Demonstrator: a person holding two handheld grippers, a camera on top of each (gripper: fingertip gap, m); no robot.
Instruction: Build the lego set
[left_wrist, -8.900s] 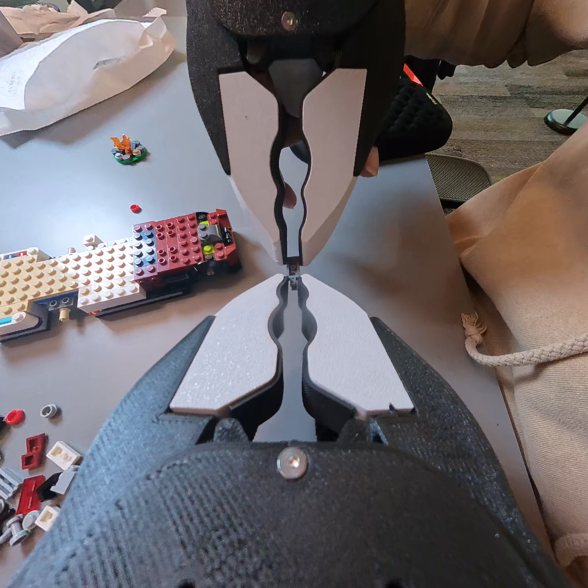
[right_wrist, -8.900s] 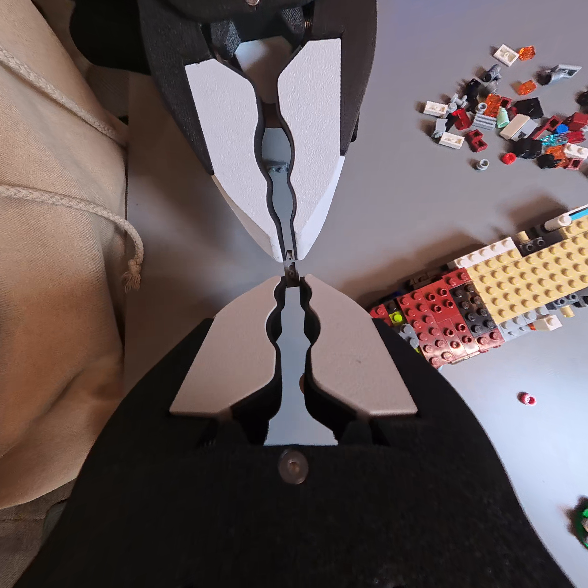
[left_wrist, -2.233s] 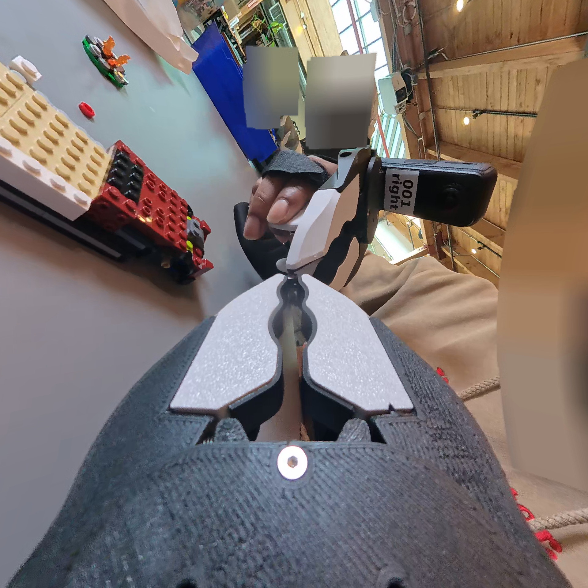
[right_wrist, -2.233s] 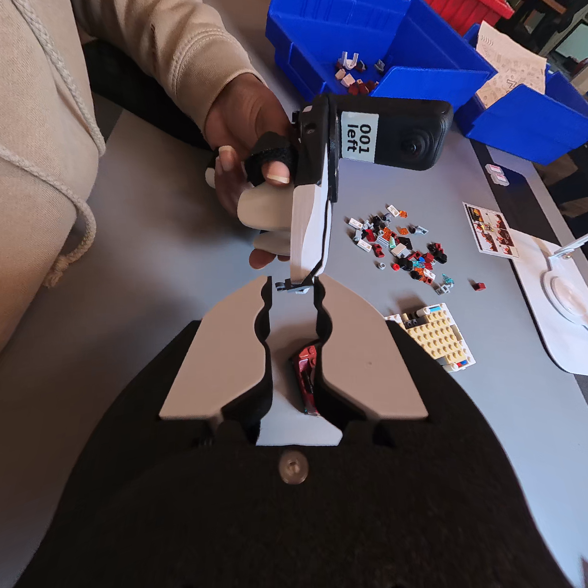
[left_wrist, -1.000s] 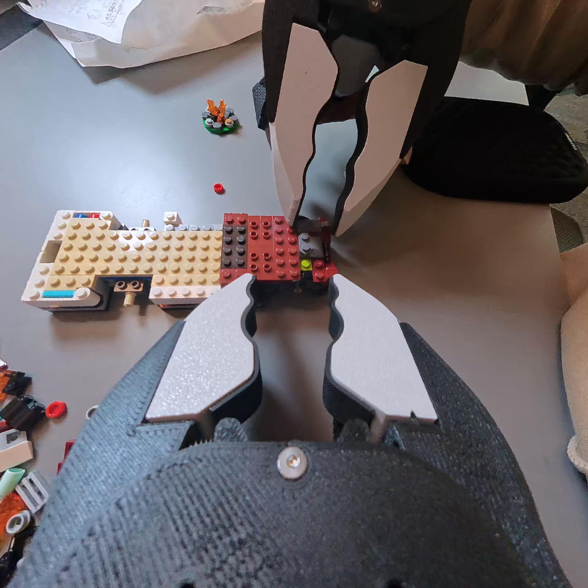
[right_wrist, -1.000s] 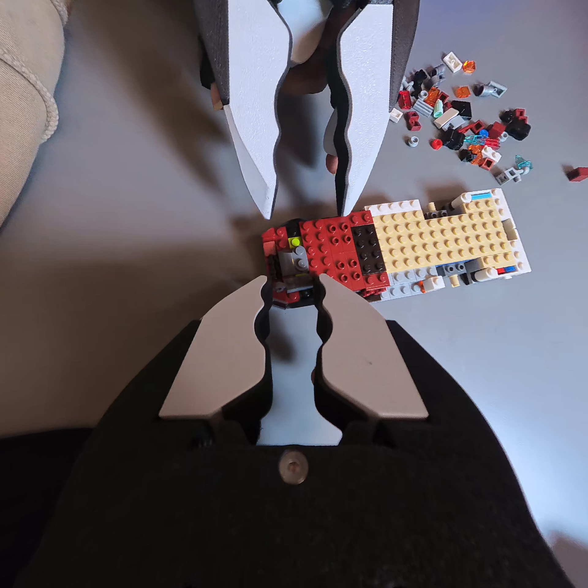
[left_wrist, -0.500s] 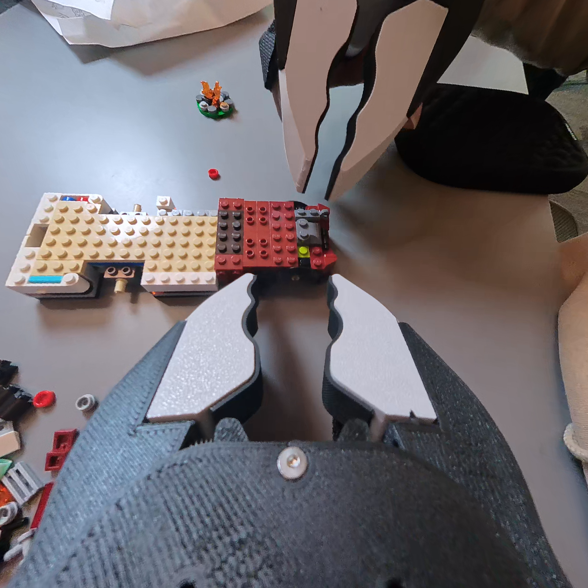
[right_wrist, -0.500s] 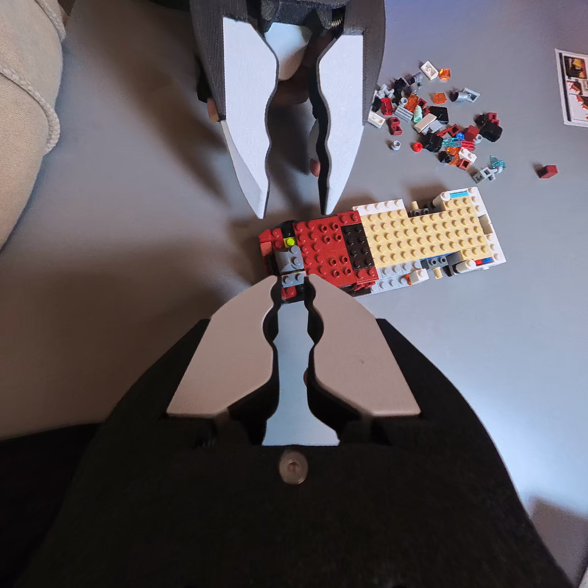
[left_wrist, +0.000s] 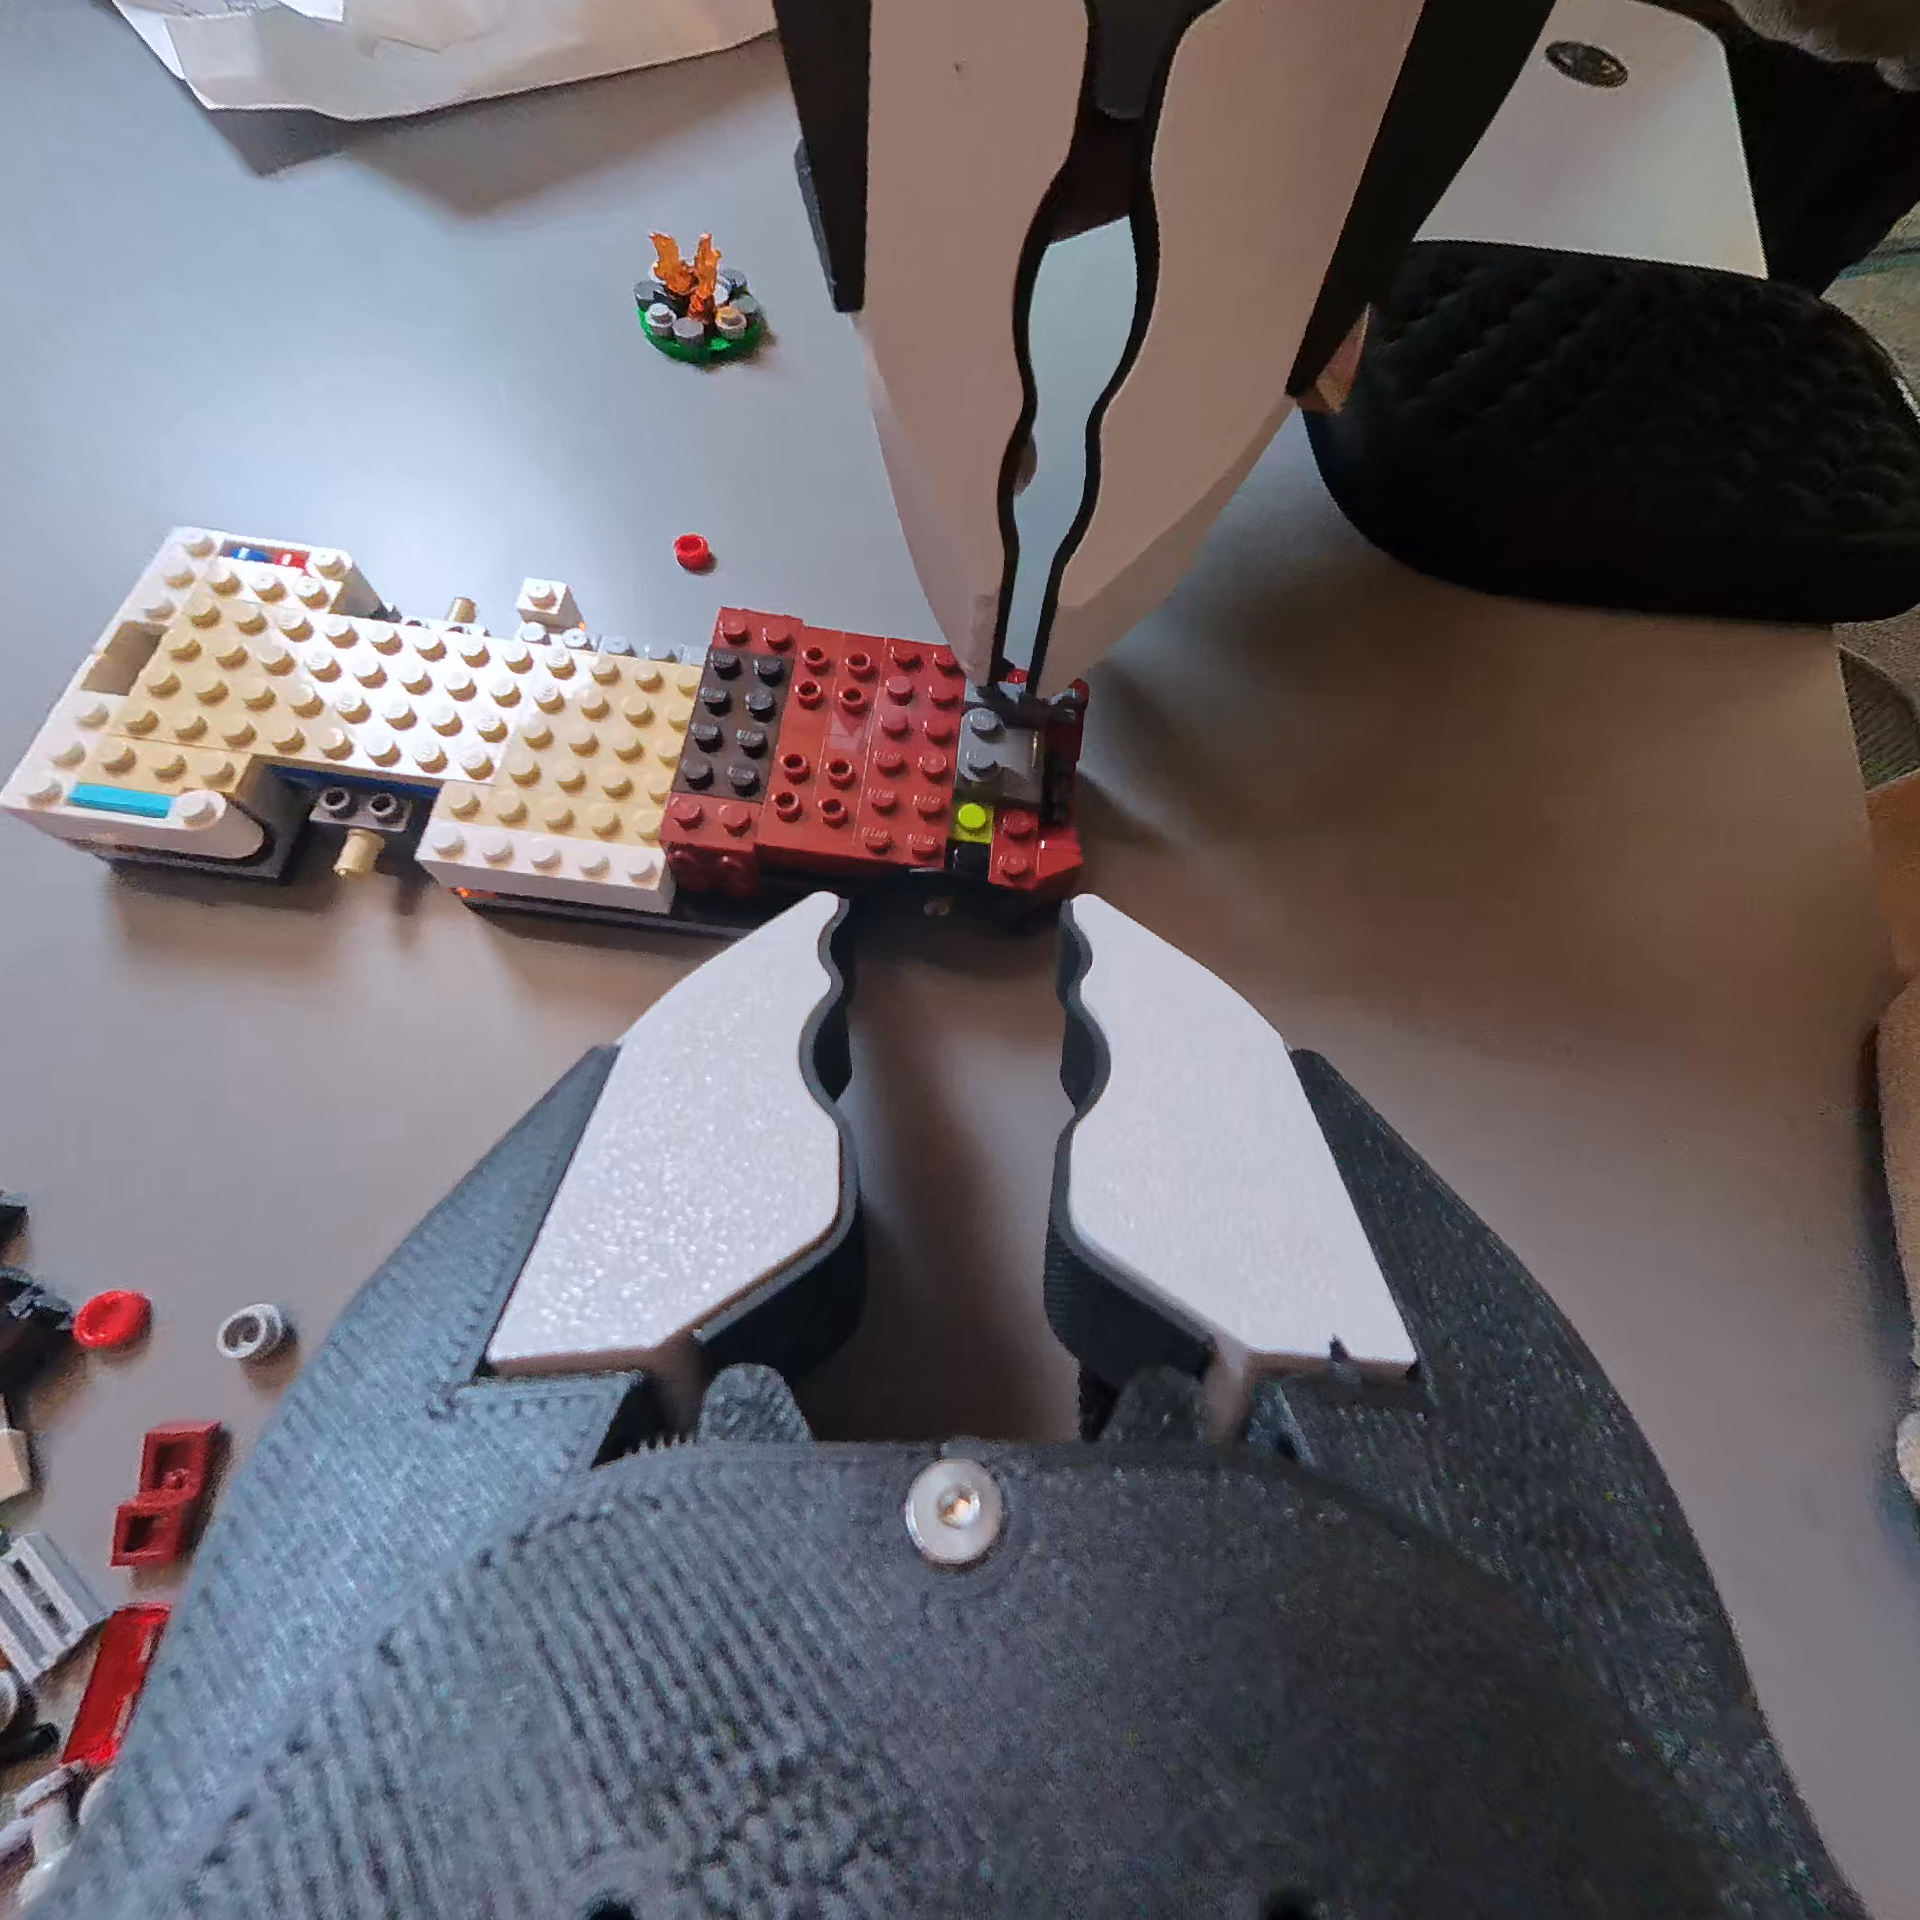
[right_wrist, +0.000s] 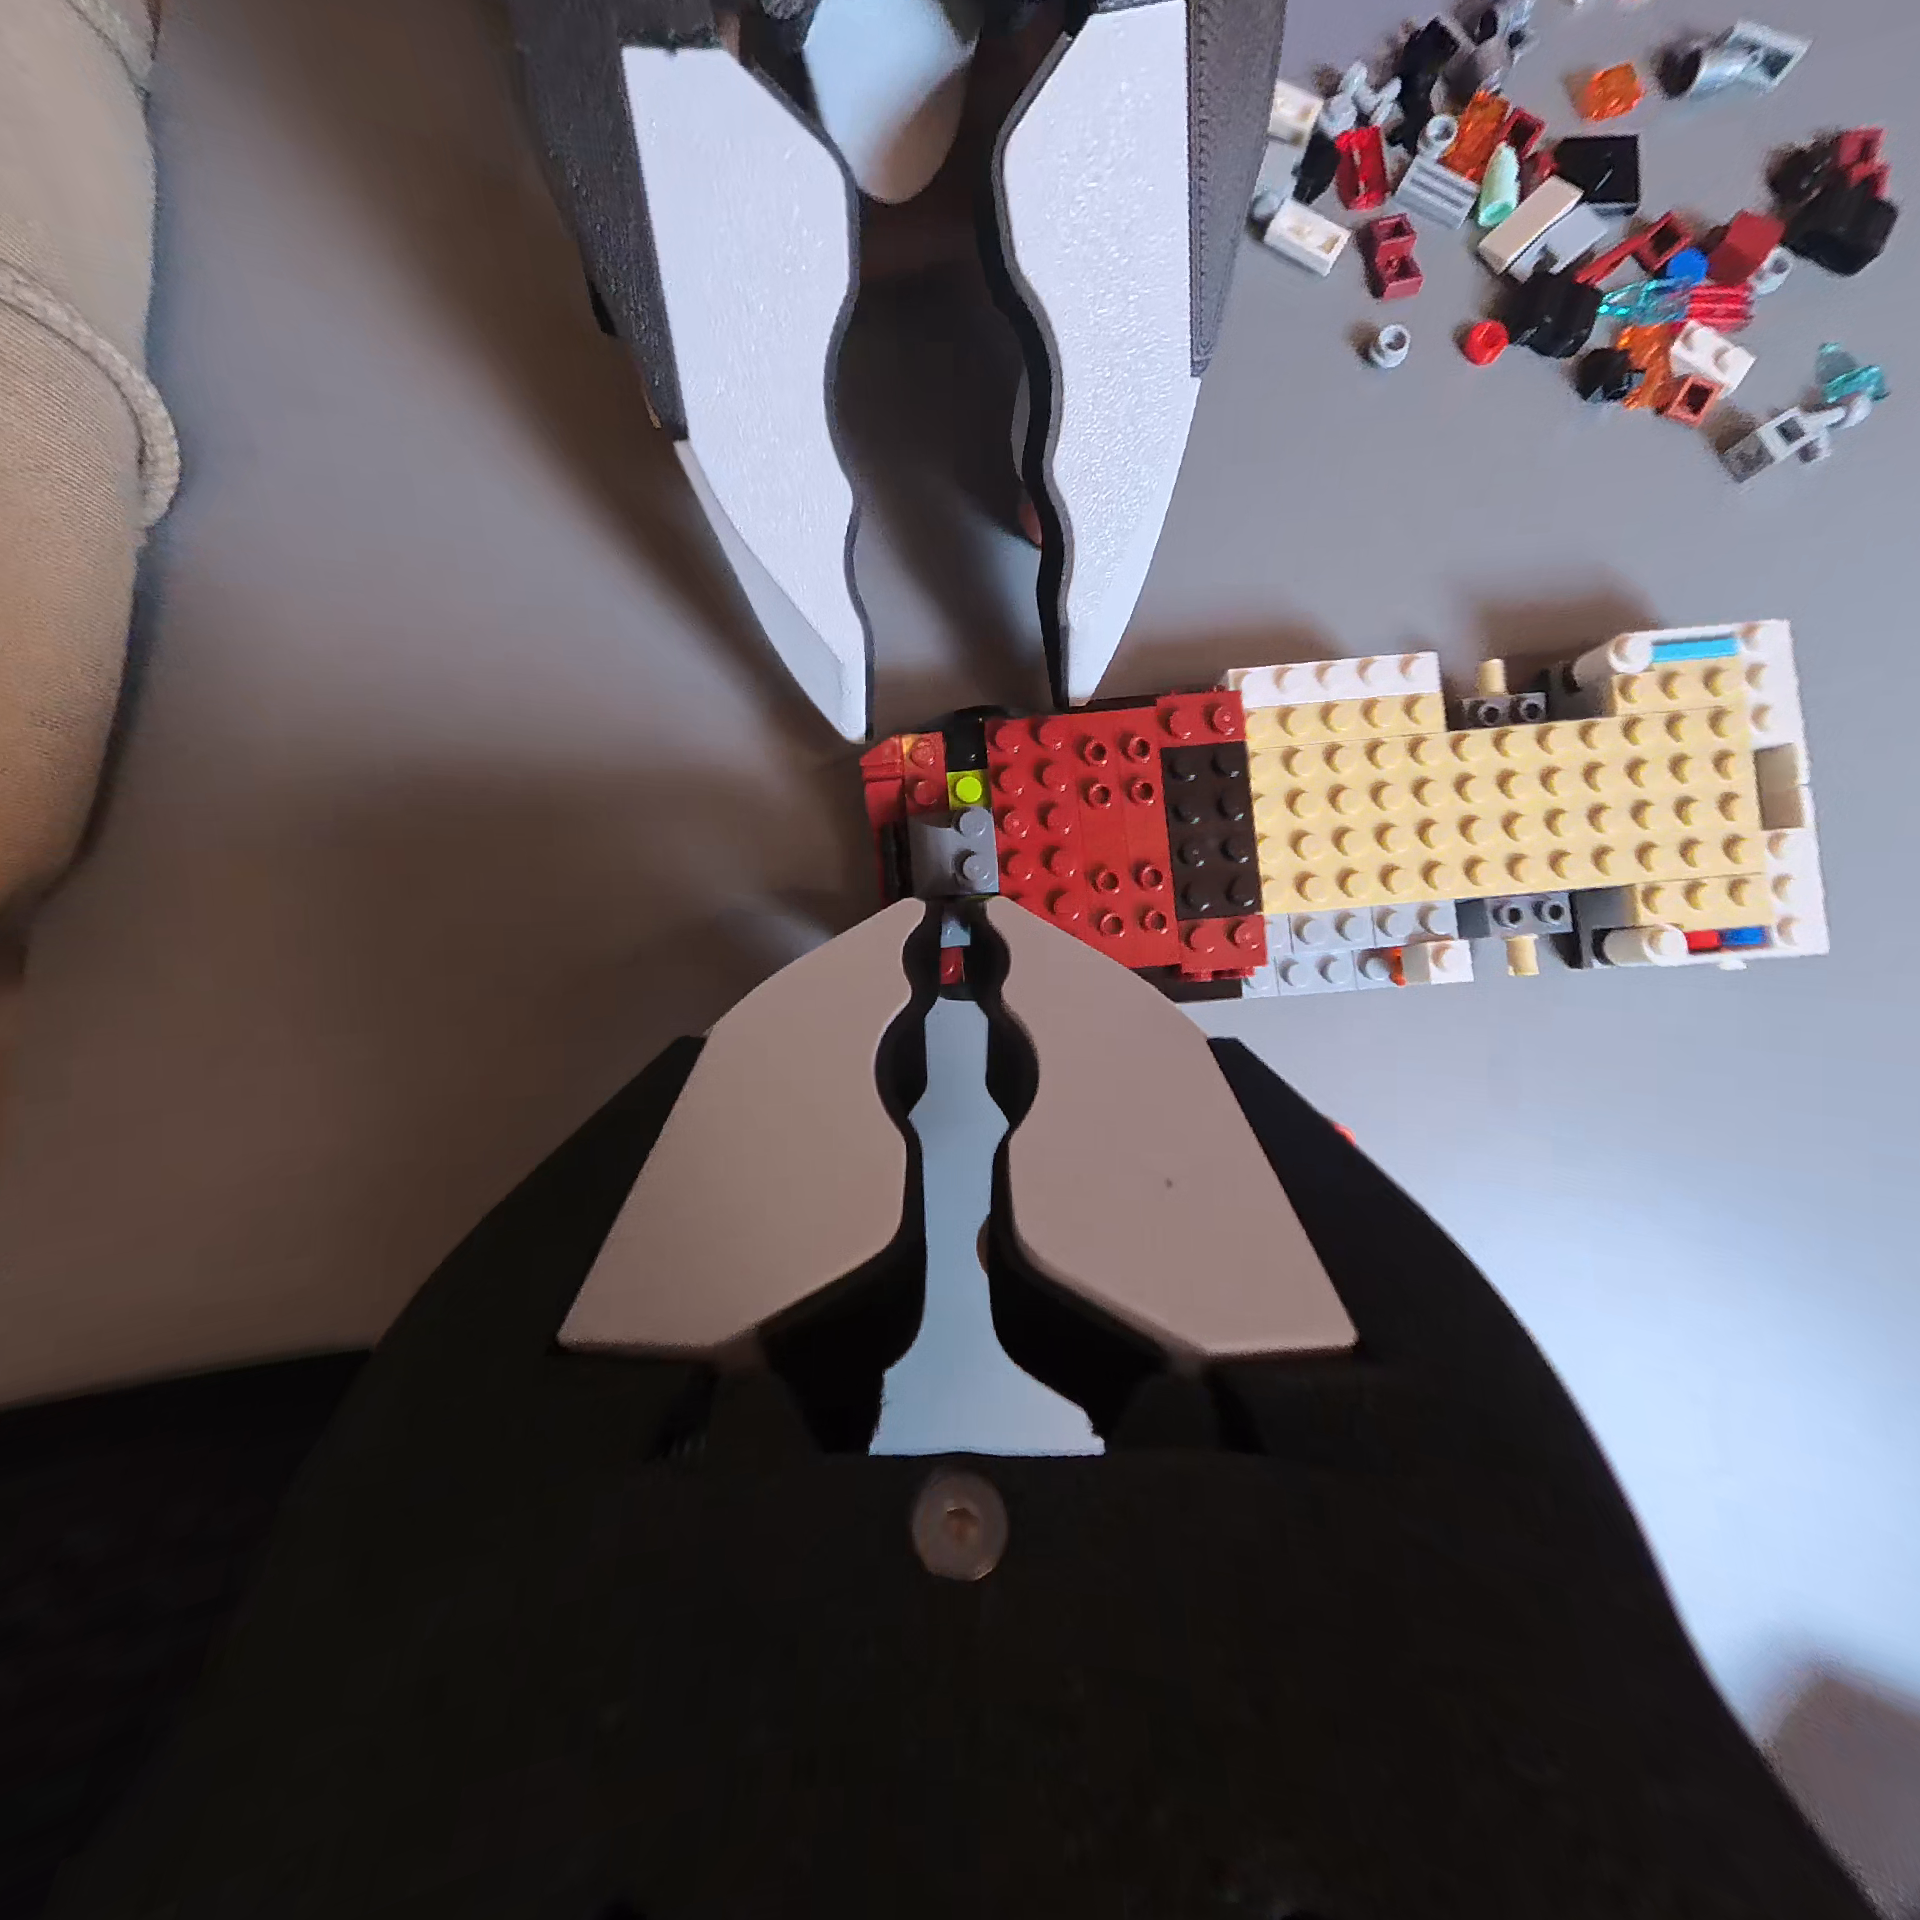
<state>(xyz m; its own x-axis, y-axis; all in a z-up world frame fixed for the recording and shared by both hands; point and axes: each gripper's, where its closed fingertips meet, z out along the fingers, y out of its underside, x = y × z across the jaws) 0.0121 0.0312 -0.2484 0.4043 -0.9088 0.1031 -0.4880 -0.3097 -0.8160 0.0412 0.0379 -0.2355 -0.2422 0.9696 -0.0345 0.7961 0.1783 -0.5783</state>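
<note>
A long brick model (left_wrist: 520, 748) of tan, white and dark red plates lies flat on the grey table (left_wrist: 312, 364). It also shows in the right wrist view (right_wrist: 1455, 810). My right gripper (right_wrist: 956, 920) comes down on the model's red end and is shut on a small grey piece (right_wrist: 956, 935) at that end's edge. In the left wrist view the right gripper's tips pinch this piece (left_wrist: 1023, 707) next to a grey sloped brick (left_wrist: 992, 753). My left gripper (left_wrist: 951, 914) is open and empty, its tips just short of the red end's near side.
A pile of small loose pieces (right_wrist: 1558, 208) lies beyond the model, and part of it shows in the left wrist view (left_wrist: 125, 1455). A small green-and-orange build (left_wrist: 698, 307), a red round stud (left_wrist: 691, 551) and white paper (left_wrist: 468, 52) lie farther off. A black chair seat (left_wrist: 1621, 436) is off the table's edge. Across from one pair of fingers to the other is roughly 4 cm. The red round stud (left_wrist: 691, 551) sits 9 cm or so from the ends of my right fingers.
My right gripper has closed from open onto the small grey piece at the model's red end. My left gripper has narrowed a little, stays open and has moved closer to the model.
</note>
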